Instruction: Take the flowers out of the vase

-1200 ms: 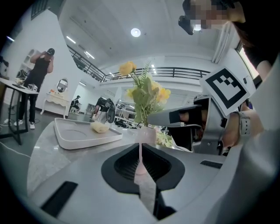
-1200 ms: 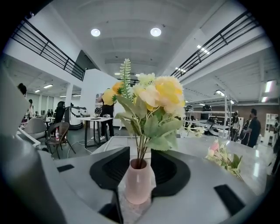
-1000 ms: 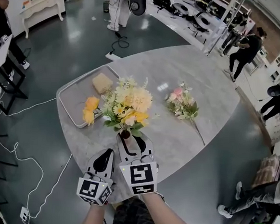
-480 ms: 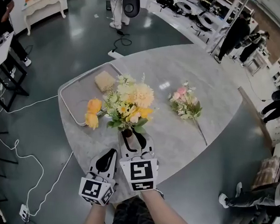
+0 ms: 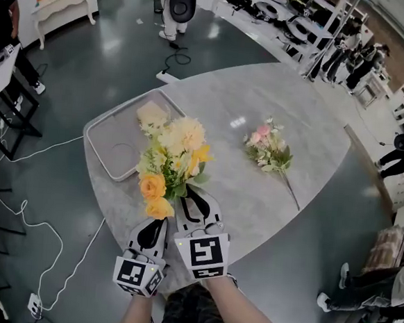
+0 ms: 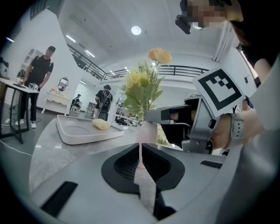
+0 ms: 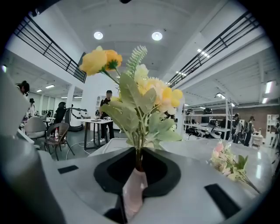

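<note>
A bouquet of yellow and orange flowers (image 5: 171,155) stands in a small pink vase (image 6: 146,131) near the front edge of the round marble table (image 5: 255,196). It leans toward the left. My right gripper (image 5: 194,193) is at the vase's neck; its jaws are closing, with the stems (image 7: 139,159) pressed between them just above the vase (image 7: 133,188). My left gripper (image 5: 157,221) sits beside it on the left, jaws together, a little short of the vase and under an orange bloom (image 5: 160,208). In the head view the vase is hidden by leaves.
A second, pink bouquet (image 5: 266,148) lies flat on the table to the right. At the back left a grey tray (image 5: 110,136) holds a pale yellow block (image 5: 150,111). People, desks and floor cables surround the table.
The bouquet has tipped leftward and toward me; its orange blooms swung from beside the tray to above my left gripper. The right jaws have come in on the stems. Neither hand shifted.
</note>
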The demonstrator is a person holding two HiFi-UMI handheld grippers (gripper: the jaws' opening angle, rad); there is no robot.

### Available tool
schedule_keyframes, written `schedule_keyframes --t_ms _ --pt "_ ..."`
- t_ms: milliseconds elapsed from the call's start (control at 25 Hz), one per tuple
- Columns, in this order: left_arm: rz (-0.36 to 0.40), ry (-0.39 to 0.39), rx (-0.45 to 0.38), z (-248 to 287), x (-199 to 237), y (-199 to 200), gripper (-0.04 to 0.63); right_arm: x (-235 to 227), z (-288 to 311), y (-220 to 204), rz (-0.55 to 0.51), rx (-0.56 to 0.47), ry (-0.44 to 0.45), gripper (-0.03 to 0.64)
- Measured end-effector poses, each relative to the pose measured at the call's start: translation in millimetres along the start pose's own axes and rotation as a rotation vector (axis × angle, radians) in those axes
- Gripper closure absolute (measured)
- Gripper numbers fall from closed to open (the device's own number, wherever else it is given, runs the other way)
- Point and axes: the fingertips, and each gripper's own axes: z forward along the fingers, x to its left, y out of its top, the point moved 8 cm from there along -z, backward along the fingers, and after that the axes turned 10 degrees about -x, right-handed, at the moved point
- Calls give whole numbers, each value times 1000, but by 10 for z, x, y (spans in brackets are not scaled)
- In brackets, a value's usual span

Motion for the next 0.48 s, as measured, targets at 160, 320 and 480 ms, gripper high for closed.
schedule_keyframes --t_ms 160,320,480 --pt "-6 0 3 -1 -5 -11 580 -9 -47 -20 26 -18 12 565" --pt "-3 -1 3 10 -7 -12 580 -32 -81 -35 45 -42 22 568" --pt "-3 -2 3 28 -25 -15 580 -81 -108 -31 50 -74 26 569"
